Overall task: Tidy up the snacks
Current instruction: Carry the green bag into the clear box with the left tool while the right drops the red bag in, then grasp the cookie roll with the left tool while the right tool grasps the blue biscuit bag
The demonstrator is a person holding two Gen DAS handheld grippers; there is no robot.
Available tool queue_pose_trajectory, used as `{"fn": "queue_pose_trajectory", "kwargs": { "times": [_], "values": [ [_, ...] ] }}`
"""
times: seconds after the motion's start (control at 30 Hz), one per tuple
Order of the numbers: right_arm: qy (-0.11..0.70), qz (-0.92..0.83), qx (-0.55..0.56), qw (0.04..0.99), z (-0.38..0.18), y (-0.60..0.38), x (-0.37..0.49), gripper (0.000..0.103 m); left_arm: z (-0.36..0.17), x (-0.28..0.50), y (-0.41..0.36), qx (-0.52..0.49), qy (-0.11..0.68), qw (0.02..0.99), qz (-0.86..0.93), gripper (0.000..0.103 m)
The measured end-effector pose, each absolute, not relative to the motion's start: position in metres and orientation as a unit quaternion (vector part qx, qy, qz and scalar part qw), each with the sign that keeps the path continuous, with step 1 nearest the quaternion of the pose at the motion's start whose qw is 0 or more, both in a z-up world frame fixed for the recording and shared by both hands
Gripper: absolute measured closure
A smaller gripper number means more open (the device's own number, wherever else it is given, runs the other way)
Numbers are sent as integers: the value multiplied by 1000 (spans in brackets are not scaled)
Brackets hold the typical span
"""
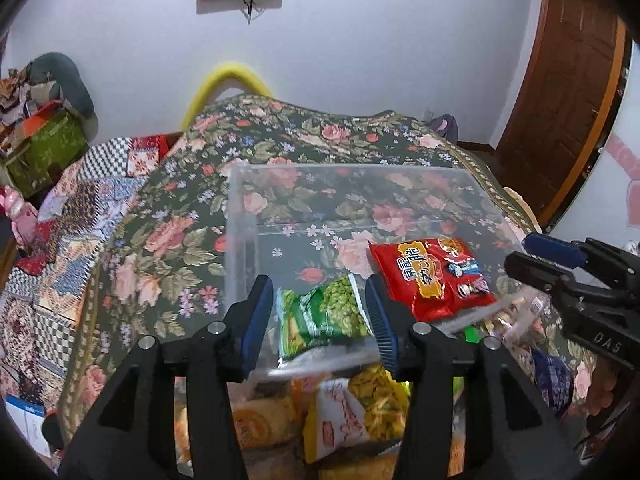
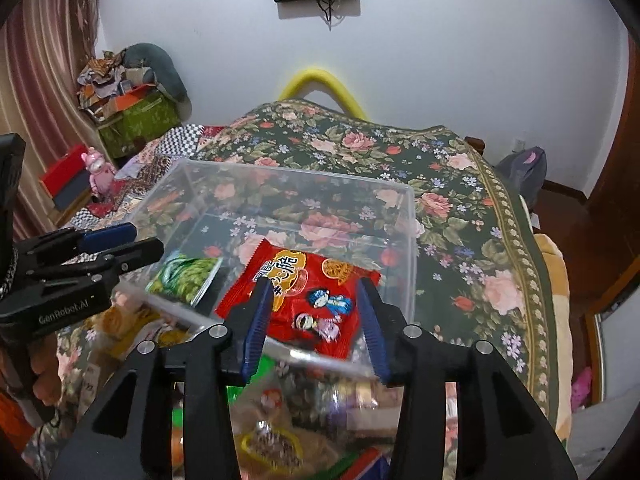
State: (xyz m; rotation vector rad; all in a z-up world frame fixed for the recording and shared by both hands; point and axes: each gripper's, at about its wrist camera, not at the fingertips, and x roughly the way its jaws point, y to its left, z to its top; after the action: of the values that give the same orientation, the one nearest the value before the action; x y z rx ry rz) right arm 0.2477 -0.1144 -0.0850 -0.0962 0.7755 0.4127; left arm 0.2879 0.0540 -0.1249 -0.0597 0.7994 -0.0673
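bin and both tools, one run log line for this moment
left tool: open, over green pack | right tool: open, over red pack | both packs lying in clear bin

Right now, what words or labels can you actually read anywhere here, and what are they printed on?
"GenRobot.AI": on the left gripper body.
"DAS": on the right gripper body.
Large Chinese characters on the red snack packet: I can't read them surely.
Green snack packet print: too small and blurred.

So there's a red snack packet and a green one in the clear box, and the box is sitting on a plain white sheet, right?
Not quite. The red packet and green packet are in the clear box, but it sits on a dark floral cloth, not a plain white sheet. The right wrist view shows it.
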Motion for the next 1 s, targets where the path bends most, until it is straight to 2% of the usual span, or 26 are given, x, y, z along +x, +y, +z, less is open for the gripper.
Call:
{"fn": "queue_pose_trajectory", "kwargs": {
  "times": [0.13,0.27,0.6,0.73,0.87,1.0],
  "values": [
    [362,207,-36,908,-74,-127,230,58,-112,264,56,-18,372,927,-31,47],
    [352,214,-31,911,-69,-140,209,50,-105,237,60,-17,363,931,-33,40],
    [363,200,-32,910,-81,-169,163,42,-131,183,69,-24,397,917,-20,39],
    [379,188,-28,906,-96,-179,151,31,-147,167,74,-31,415,909,-11,38],
    [405,183,-27,896,-116,-184,147,30,-164,157,74,-26,434,901,-3,38],
    [429,181,-25,885,-136,-185,147,24,-185,153,74,-30,460,888,2,38]
  ]
}}
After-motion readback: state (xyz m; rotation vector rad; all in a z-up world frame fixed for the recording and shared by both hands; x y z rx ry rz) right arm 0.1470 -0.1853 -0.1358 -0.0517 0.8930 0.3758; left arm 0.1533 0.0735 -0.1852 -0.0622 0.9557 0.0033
